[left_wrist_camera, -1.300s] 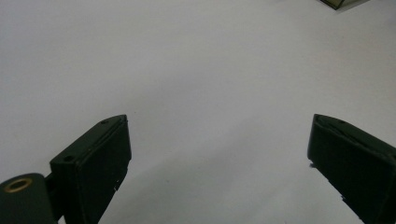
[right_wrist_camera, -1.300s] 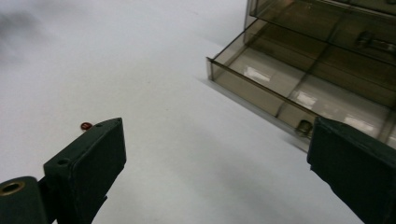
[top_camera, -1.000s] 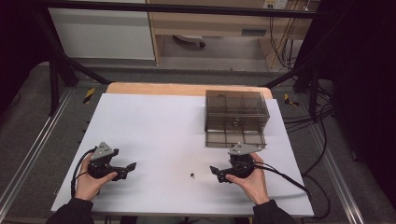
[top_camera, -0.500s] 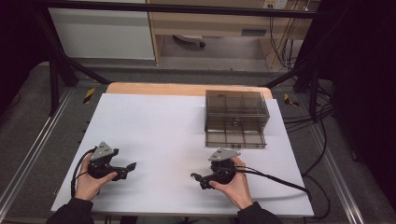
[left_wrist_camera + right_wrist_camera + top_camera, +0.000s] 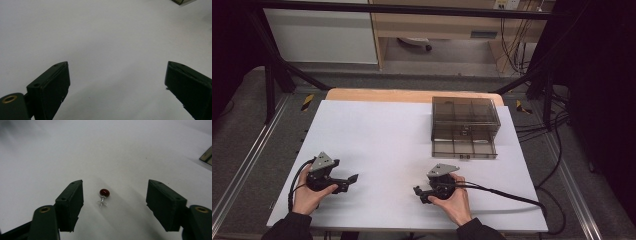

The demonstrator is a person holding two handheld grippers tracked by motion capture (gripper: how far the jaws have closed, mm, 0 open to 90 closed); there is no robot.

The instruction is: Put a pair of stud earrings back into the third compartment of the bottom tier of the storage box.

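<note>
Our right hand-held gripper (image 5: 115,202) has shifted leftward from the box (image 5: 464,127); jaws now spread around the red-headed pin (image 5: 104,195); left hand-held gripper (image 5: 117,87) gapes idle.

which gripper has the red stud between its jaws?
The right gripper: its open jaws straddle the small red-headed stud lying on the white table, not touching it. The left gripper is open over bare table.
</note>
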